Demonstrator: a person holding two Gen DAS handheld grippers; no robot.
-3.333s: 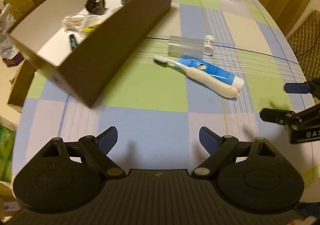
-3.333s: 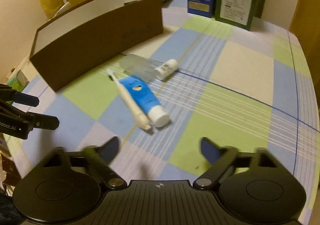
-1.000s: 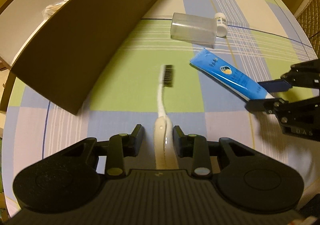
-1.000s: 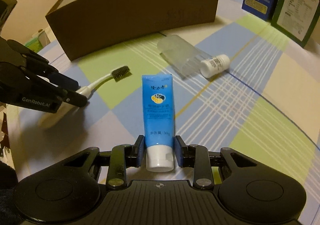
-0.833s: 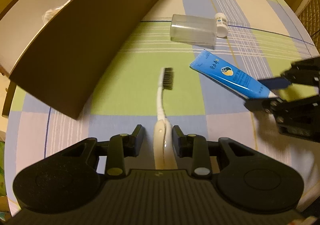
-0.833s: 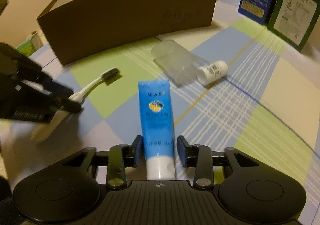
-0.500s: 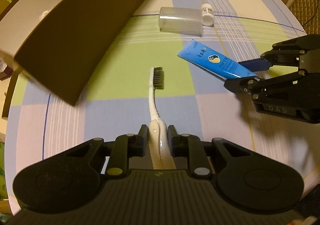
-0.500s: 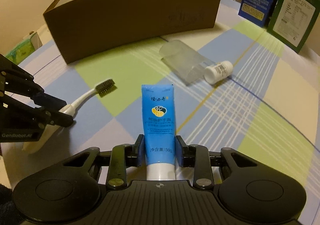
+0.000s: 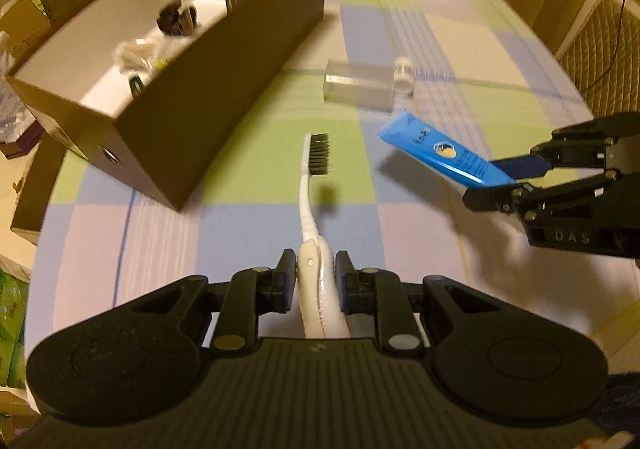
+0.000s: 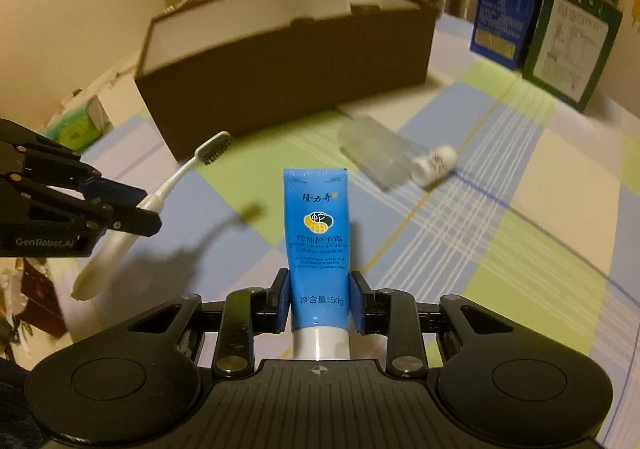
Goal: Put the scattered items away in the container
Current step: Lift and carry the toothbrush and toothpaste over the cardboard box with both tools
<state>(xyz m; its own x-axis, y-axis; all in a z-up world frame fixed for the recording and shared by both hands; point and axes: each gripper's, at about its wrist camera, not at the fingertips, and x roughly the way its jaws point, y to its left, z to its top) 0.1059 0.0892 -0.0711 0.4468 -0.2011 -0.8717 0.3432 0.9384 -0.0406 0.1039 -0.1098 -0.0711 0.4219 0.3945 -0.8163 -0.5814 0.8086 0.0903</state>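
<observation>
My left gripper (image 9: 315, 277) is shut on the handle of a white toothbrush (image 9: 312, 185), held above the tablecloth with its dark bristles pointing away. My right gripper (image 10: 319, 299) is shut on a blue hand cream tube (image 10: 316, 225), also lifted off the table. Each gripper shows in the other's view: the right gripper (image 9: 500, 179) with the tube (image 9: 436, 151), the left gripper (image 10: 136, 209) with the toothbrush (image 10: 176, 177). The brown cardboard box (image 9: 224, 89) with a white inside stands ahead on the left and holds several small items. It also shows in the right wrist view (image 10: 288, 81).
A clear plastic case (image 9: 360, 83) and a small white bottle (image 9: 404, 69) lie on the checked tablecloth right of the box; they show too in the right wrist view, case (image 10: 376, 155), bottle (image 10: 434, 163). Blue and green cartons (image 10: 540, 17) stand at the far edge.
Both grippers closed on their items and have lifted them off the table. The box interior has come back into the left wrist view.
</observation>
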